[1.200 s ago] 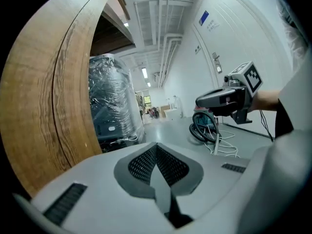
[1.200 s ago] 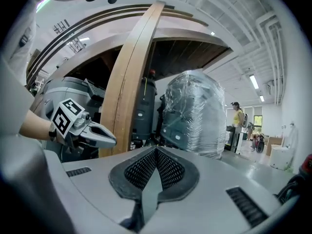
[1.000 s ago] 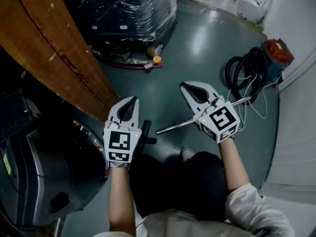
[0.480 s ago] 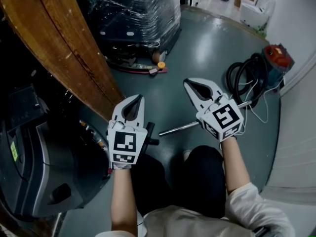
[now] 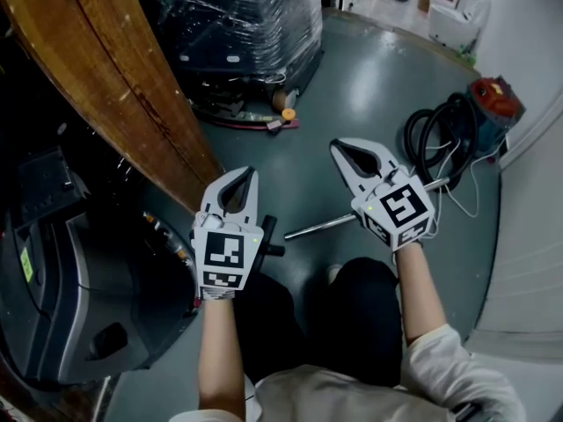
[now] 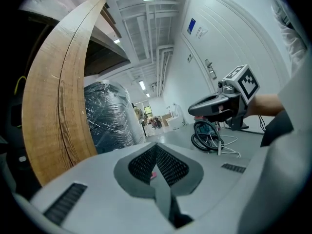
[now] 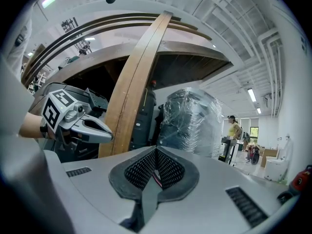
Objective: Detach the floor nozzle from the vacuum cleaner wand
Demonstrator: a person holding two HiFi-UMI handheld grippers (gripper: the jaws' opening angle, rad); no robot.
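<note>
Floor (image 5: 369,95) open ahead; plank (image 5: 132,86) edge near L gripper (image 5: 241,174), jaws closed.

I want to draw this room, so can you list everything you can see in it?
board: one, brown wood, leaning at the left
wrapped pallet: one, dark under clear plastic, at the top
vacuum cleaner: one, red and dark, at the right edge
hose: one, black, coiled beside the vacuum cleaner
cord: one, white, loose on the floor by the hose
metal tube: one, silver, lying on the floor under the right gripper
machine: one, dark grey, lower left
floor: grey-green
far-off person: one, yellow top, in the right gripper view
legs: dark trousers, bottom middle
left gripper: one, white, shut, empty
right gripper: one, white, shut, empty
</note>
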